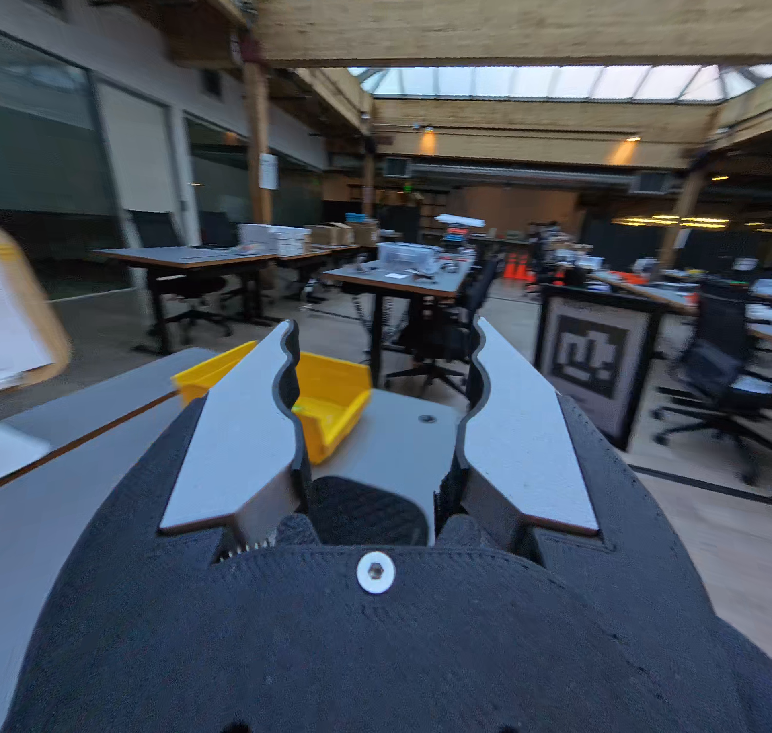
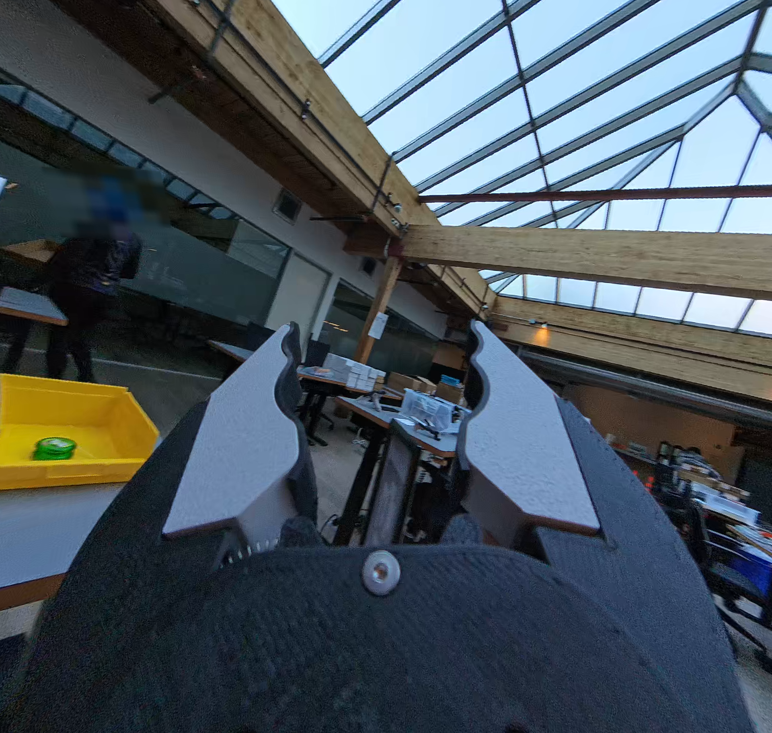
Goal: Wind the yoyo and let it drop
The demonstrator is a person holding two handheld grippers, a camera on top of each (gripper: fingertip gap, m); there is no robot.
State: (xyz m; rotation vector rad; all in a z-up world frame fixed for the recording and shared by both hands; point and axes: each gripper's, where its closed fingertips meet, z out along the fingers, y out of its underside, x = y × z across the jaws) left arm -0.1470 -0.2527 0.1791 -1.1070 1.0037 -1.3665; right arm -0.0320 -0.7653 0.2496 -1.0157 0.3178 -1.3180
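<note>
Left wrist view: left gripper (image 1: 386, 333) spread apart, empty, above the grey table (image 1: 397, 441); yellow bin (image 1: 334, 395) just ahead.
Right wrist view: right gripper (image 2: 382, 337) spread apart, empty, tilted upward; green yoyo (image 2: 54, 448) lies in the bin (image 2: 100, 424).
Progress: nothing begun; picking up, winding and dropping remain.

Left gripper's finger (image 1: 246, 412) blocks most of the yellow bin (image 1: 334, 399), with just a green sliver (image 1: 297, 409) peeking out, probably the yoyo. In the right view the bin's (image 2: 104, 420) left side is cut off.
</note>
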